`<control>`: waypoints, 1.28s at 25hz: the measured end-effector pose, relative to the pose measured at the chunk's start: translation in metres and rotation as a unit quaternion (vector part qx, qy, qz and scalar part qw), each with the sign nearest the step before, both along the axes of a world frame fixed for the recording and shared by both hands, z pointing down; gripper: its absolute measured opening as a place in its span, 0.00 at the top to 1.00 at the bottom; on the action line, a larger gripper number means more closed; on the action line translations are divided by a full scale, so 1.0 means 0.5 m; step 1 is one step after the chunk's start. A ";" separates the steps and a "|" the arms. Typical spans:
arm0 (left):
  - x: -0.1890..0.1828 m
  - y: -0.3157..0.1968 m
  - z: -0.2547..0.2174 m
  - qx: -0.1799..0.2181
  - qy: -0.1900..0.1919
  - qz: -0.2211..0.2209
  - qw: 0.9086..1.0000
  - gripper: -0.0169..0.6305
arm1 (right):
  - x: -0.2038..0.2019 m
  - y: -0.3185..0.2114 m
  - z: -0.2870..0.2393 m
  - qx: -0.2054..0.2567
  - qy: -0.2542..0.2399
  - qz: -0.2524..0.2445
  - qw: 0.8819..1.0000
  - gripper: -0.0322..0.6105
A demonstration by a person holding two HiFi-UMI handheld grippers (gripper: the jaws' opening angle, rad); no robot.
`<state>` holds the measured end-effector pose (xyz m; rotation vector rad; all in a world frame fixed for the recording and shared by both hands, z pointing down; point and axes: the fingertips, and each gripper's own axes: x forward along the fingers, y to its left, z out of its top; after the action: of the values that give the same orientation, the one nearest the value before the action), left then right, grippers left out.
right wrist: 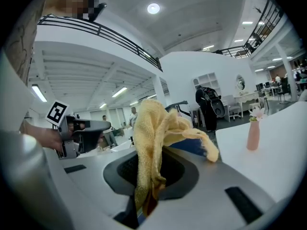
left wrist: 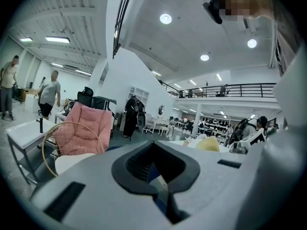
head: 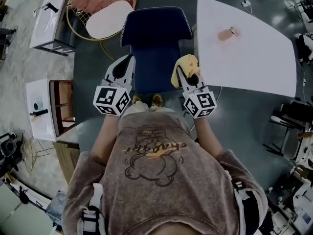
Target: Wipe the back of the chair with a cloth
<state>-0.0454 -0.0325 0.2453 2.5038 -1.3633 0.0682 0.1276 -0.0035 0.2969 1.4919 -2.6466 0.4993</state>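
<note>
Head view: the dark blue padded fabric chair [head: 155,38] sits right in front of the person. The left gripper [head: 128,60] is at its left edge and the right gripper [head: 182,71] at its right edge, with a fluffy yellow terry cloth [head: 187,62].

Left gripper view: jaws pressed together, nothing in them.

Right gripper view: jaws clamped on the cloth, which is bunched up above them.

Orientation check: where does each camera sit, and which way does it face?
Head view: on the person's head, facing steeply down at the blue chair; torso, left gripper, right gripper show.
Left gripper view: on the left gripper, facing along its fingers toward the pink chair; only those fingers show.
Right gripper view: on the right gripper, facing along fingers clamped on the yellow cloth; left gripper shows at left.
Shared: head and right gripper views both show cloth and pink vase.
</note>
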 end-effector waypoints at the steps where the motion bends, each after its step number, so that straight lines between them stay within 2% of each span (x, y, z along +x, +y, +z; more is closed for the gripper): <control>1: -0.002 -0.006 0.004 -0.002 0.000 0.003 1.000 0.96 | -0.002 -0.004 0.004 -0.002 0.000 0.003 1.000 0.84; 9: -0.017 -0.055 0.071 -0.020 -0.003 0.020 1.000 0.96 | -0.018 -0.049 0.049 -0.014 0.009 0.023 1.000 0.84; 16: -0.007 -0.119 0.154 -0.026 -0.010 0.033 0.999 0.96 | -0.006 -0.098 0.130 -0.021 0.024 0.035 0.999 0.84; 23: 0.014 -0.172 0.232 -0.034 -0.014 0.040 0.999 0.96 | -0.018 -0.144 0.209 -0.031 0.009 0.030 0.999 0.84; 27: 0.017 -0.187 0.253 -0.044 -0.011 0.036 0.998 0.96 | -0.016 -0.172 0.237 -0.038 -0.001 0.036 0.999 0.84; 32: 0.008 -0.194 0.265 -0.052 -0.014 0.035 0.998 0.96 | -0.020 -0.207 0.254 -0.034 0.016 0.034 0.999 0.84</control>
<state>-0.0417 -0.1293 0.3777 2.4728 -1.2488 0.1831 0.1174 -0.1069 0.4241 1.5603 -2.5364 0.5604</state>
